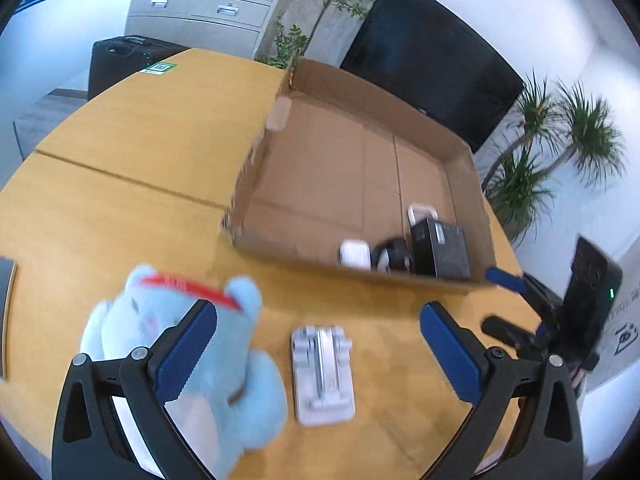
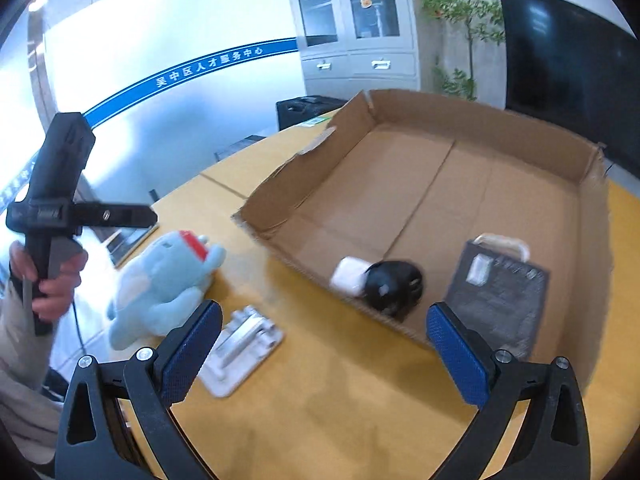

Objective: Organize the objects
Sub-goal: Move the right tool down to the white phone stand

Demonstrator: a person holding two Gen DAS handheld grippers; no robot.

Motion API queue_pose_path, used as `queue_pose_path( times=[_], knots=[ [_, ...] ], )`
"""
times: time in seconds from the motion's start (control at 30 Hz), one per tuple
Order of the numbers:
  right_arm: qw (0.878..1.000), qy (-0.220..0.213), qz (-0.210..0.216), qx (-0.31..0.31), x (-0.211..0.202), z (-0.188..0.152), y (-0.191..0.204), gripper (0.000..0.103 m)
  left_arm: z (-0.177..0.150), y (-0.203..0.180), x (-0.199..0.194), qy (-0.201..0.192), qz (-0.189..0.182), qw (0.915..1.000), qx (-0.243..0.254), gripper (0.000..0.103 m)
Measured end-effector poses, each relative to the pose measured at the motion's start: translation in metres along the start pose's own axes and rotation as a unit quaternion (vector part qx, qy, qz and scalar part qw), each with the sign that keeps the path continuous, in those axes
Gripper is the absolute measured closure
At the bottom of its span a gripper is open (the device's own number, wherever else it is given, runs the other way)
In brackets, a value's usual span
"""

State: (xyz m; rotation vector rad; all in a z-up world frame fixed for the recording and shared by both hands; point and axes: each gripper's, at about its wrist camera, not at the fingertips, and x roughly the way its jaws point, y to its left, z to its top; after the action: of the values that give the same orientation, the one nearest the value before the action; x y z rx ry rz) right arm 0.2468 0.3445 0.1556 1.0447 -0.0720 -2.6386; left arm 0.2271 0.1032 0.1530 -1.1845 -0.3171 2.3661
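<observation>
On the yellow table [image 1: 120, 152], 2 things are still left outside the cardboard box [image 1: 360, 92]: a blue plush toy [image 1: 224, 360] on the left and a flat white holder [image 1: 322, 376] beside it. Further right, a white case [image 1: 354, 254], a round black thing [image 1: 394, 256] and a dark little bag [image 1: 440, 248] are already kept in the box's near corner. The left gripper [image 1: 320, 356] is spread fully wide and nothing is held. The right gripper [image 2: 324, 356] is spread just as wide, also with nothing. The flat holder could be pushed away if it is pinched badly. The soft toy could be caught on the box wall and dropped.
</observation>
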Motion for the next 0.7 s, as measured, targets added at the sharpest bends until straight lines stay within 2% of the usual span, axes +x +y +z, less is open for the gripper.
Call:
queue_pose_path(
  times=[0.17,0.4,0.5,0.6,0.7],
  knots=[
    [0.999,0.038,0.020,0.014,0.027,-0.021,0.003,0.000,-0.054,-0.029,0.003,-0.002,0.013,0.9987,0.048,0.001],
    [0.993,0.092,0.047,0.058,0.072,-0.045,-0.005,0.000,-0.124,-0.059,0.052,0.015,0.079,0.9912,0.106,0.001],
    [0.988,0.112,0.072,0.077,0.091,-0.048,-0.005,0.000,-0.136,-0.063,0.064,0.001,0.108,0.9880,0.110,0.001],
    [0.986,0.121,0.083,0.083,0.106,-0.046,-0.001,0.000,-0.137,-0.060,0.067,-0.008,0.115,0.9887,0.096,0.001],
    [0.984,0.133,0.080,0.084,0.123,-0.043,0.007,0.000,-0.137,-0.050,0.075,0.003,0.113,0.9907,0.075,0.001]
  ],
)
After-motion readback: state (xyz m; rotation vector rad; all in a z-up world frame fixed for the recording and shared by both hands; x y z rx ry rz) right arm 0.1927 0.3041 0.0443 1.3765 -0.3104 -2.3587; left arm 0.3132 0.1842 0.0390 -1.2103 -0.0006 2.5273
